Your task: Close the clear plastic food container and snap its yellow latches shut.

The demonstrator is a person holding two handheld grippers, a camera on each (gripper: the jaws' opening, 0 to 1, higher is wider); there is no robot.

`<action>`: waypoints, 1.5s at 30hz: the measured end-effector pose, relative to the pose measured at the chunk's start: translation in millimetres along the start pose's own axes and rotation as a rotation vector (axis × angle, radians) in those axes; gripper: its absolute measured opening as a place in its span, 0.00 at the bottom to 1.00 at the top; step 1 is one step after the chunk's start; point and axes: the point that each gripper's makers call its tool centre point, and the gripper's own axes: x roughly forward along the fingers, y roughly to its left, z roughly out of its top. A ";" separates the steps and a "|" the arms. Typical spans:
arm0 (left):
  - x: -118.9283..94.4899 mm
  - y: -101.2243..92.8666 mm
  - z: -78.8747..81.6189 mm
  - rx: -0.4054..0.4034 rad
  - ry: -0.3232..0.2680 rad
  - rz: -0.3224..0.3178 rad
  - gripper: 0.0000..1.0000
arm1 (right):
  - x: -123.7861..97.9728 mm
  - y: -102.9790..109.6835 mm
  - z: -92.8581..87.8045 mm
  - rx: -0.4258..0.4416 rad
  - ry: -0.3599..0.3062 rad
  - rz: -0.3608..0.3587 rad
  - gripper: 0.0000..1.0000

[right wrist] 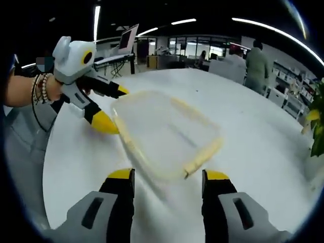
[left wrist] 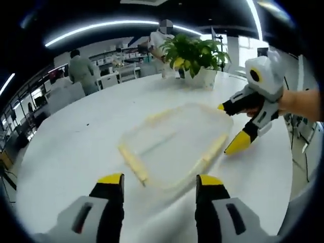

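Left gripper (left wrist: 159, 183) jaws spread wide, nothing between them; clear plastic food container (left wrist: 174, 144) lies flat on the white round table (left wrist: 76, 147) just ahead of the fingertips, blurred. Lid looks down on it, cannot tell if seated. Yellow latches (left wrist: 132, 163) run along its edges, one nearest the left fingertip, another (left wrist: 215, 149) on the side toward the right fingertip. Beyond the container's far right corner the right gripper (left wrist: 230, 126) comes in, held by a hand (left wrist: 293, 104), jaws parted, tips at the container edge; contact unclear.

Right gripper view: right gripper (right wrist: 167, 177) fingers spread, empty, container (right wrist: 164, 134) just ahead between them, a latch (right wrist: 202, 157) near the right fingertip. Left gripper (right wrist: 114, 109) past the container's far left edge, jaws apart. Potted plant (left wrist: 195, 53) stands far behind the container, with people near shelves beyond it.
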 end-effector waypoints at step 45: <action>10.5 111.6 -18.7 -0.059 0.040 0.207 0.16 | 99.7 -13.8 57.6 0.023 -0.044 -0.009 0.28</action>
